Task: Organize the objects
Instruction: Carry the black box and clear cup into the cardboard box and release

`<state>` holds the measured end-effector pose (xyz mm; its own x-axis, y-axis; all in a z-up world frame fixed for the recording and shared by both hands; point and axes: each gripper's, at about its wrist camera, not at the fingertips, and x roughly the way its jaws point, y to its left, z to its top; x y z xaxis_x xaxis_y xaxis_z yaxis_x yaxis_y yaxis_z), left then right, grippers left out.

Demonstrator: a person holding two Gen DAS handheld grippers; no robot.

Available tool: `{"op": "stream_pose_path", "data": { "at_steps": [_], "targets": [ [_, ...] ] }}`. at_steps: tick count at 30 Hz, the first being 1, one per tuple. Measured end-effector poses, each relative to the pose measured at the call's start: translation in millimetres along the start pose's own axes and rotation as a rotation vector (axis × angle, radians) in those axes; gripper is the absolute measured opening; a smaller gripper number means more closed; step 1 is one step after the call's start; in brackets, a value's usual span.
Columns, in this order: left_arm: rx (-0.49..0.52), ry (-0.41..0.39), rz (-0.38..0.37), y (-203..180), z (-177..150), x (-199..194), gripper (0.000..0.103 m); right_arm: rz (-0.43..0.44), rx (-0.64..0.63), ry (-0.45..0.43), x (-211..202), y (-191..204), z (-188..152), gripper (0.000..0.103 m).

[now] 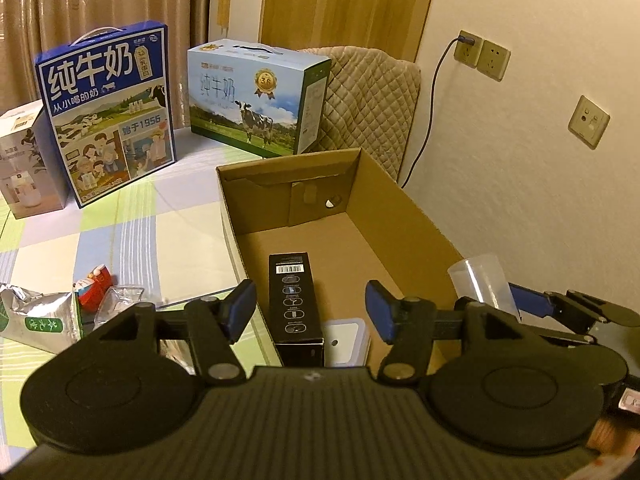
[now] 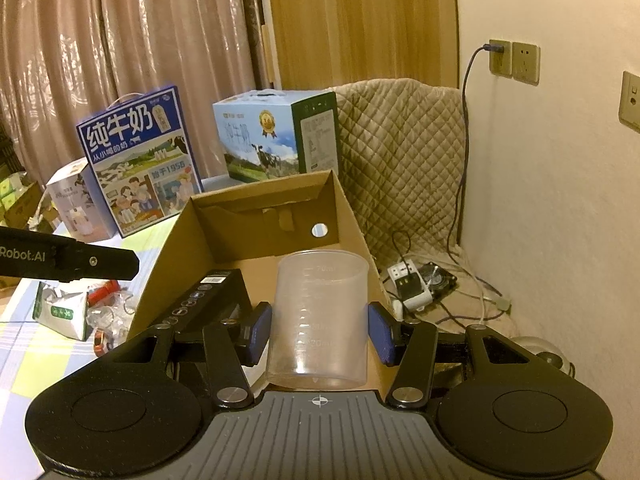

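- Right hand-held gripper (image 2: 320, 330) clamps a clear, ribbed-scale plastic cup (image 2: 320, 316) upright above the cardboard box (image 1: 408, 216) near its right wall.
- Left hand-held gripper (image 1: 310, 312) gapes wide, empty, over a slim black carton (image 1: 294, 300) lying inside; far floor bare.

We see the far half of the open cardboard box (image 1: 400, 216) floor bare, with free room above it. Its near end is taken by a black carton (image 1: 295, 300) lying lengthwise and a small white box (image 1: 346, 340) just beside it. Left of the box, a foil pouch (image 1: 38, 316) and small wrappers (image 1: 120, 300) crowd the checked tablecloth (image 1: 132, 220); two milk cartons (image 1: 108, 112) stand well behind.
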<state>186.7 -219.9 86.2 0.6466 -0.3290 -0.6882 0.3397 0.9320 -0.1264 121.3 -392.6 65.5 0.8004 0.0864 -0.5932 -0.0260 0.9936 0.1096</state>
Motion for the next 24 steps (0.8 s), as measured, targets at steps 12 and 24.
{"op": "stream_pose_path", "data": {
  "at_steps": [12,24],
  "targets": [
    [-0.025,-0.006,0.008,14.8,-4.4,-8.2,0.073,0.046,0.054,-0.074,1.5,2.4,10.1,0.080],
    [-0.080,-0.025,0.045,48.5,-25.9,-40.9,0.080,0.039,0.103,-0.072,-30.3,4.6,6.3,0.080]
  ]
}}
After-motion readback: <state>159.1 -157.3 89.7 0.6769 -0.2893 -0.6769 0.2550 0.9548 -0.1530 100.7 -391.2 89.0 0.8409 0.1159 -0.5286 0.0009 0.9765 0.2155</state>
